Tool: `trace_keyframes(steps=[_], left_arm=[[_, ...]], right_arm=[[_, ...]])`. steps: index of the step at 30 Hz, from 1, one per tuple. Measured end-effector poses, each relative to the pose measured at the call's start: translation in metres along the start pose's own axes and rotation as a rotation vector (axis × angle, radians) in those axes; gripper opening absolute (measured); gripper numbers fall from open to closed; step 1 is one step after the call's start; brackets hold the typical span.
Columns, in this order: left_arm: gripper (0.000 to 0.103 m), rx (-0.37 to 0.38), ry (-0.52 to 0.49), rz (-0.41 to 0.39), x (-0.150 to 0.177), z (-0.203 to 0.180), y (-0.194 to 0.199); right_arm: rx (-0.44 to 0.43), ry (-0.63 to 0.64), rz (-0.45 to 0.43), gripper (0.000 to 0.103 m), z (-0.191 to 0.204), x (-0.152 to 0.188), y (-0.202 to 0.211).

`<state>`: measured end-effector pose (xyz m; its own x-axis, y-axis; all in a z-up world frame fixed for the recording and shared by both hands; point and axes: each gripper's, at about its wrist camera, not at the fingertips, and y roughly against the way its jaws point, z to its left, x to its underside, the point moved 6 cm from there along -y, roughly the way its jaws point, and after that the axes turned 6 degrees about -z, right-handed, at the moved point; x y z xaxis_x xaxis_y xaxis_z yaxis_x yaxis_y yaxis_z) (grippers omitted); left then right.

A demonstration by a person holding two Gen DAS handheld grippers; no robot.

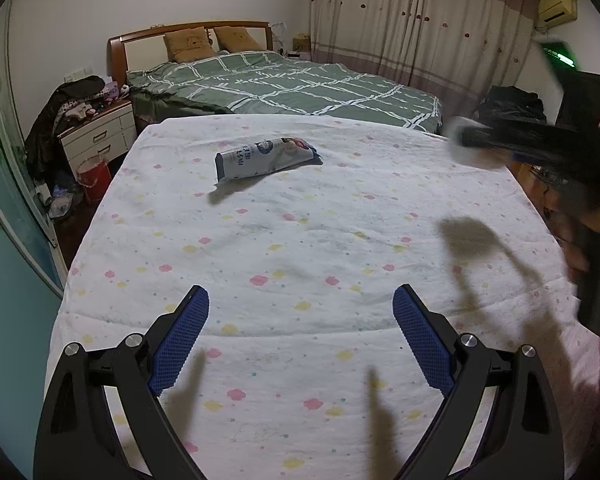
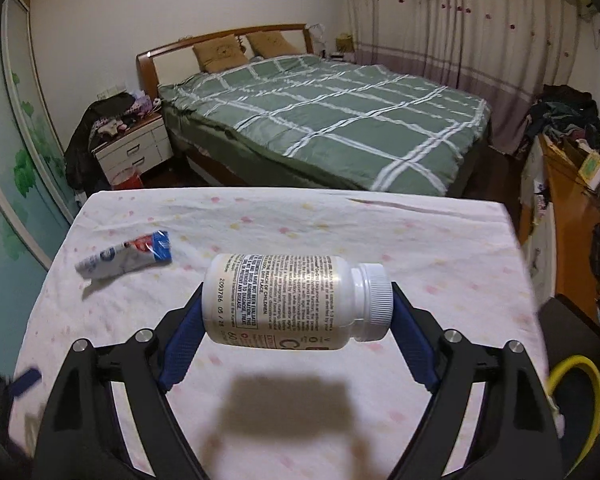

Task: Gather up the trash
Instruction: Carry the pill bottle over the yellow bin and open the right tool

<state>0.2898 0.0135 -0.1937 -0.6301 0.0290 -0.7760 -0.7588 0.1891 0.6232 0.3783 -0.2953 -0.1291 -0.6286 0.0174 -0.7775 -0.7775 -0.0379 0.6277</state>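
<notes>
Beyond the work surface, a bed (image 2: 332, 120) with a green checked cover fills the far side of the room, with a white nightstand (image 2: 134, 152) to its left. The tabletop (image 1: 300, 240) carries a white cloth printed with small pink and yellow flowers. The right claw (image 2: 296, 300) is clenched on a white pill bottle (image 2: 284, 300), held sideways above the cloth: the bottle's base sits against the left blue pad and its ribbed cap against the right one. The bottle's shadow falls on the cloth directly below it. The left claw (image 1: 300, 304) stands released, nothing between its blue pads, low over the near part of the tabletop. A crumpled blue-and-white wrapper (image 1: 266, 158) (printed, text unreadable) lies on the cloth toward the far left edge, well apart from both claws.
</notes>
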Motion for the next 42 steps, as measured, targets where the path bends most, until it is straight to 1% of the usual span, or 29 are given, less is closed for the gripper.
trace_keyframes(steps=[1, 5, 7, 8, 13, 18, 20, 22, 25, 29, 33, 37, 39, 42], left_arm=[[0.092, -0.003, 0.001, -0.001, 0.000, 0.000, 0.001], [0.092, -0.013, 0.002, -0.009, -0.001, 0.001, 0.003], [0.092, -0.016, 0.003, -0.010, -0.001, 0.002, 0.003], [0.092, -0.017, 0.005, -0.010, -0.001, 0.002, 0.003], [0.092, -0.024, 0.003, -0.013, -0.001, 0.002, 0.004], [0.092, -0.019, 0.009, -0.005, -0.001, 0.004, 0.003], [0.092, -0.019, 0.007, -0.001, 0.000, 0.004, 0.002], [0.092, -0.019, 0.005, 0.001, 0.000, 0.003, 0.002], [0.092, -0.015, 0.006, 0.002, -0.001, 0.004, 0.001], [0.092, -0.012, 0.009, 0.002, -0.001, 0.004, -0.001], [0.092, -0.005, 0.002, 0.001, -0.001, 0.002, 0.000], [0.092, 0.003, -0.010, -0.002, -0.001, -0.002, -0.001], [0.092, 0.006, -0.015, -0.002, -0.001, -0.004, -0.001], [0.092, 0.006, -0.024, 0.004, 0.000, -0.006, -0.002]], right_arm=[[0.007, -0.007, -0.005, 0.081, -0.008, 0.004, 0.009], [0.066, -0.080, -0.029, 0.081, -0.071, 0.032, 0.056], [0.102, -0.119, -0.035, 0.081, -0.101, 0.043, 0.073], [0.135, -0.149, -0.041, 0.081, -0.124, 0.053, 0.086], [0.278, -0.272, -0.049, 0.081, -0.211, 0.097, 0.131], [0.395, -0.389, -0.006, 0.081, -0.289, 0.144, 0.150], [0.426, -0.415, 0.017, 0.081, -0.310, 0.160, 0.148], [0.434, -0.447, 0.053, 0.081, -0.328, 0.176, 0.141], [0.437, -0.481, 0.105, 0.081, -0.344, 0.192, 0.123], [0.447, -0.500, 0.172, 0.081, -0.349, 0.205, 0.096], [0.450, -0.506, 0.207, 0.081, -0.353, 0.210, 0.088], [0.470, -0.495, 0.181, 0.085, -0.353, 0.203, 0.096], [0.473, -0.487, 0.149, 0.085, -0.346, 0.194, 0.107], [0.447, -0.476, 0.084, 0.085, -0.325, 0.173, 0.123]])
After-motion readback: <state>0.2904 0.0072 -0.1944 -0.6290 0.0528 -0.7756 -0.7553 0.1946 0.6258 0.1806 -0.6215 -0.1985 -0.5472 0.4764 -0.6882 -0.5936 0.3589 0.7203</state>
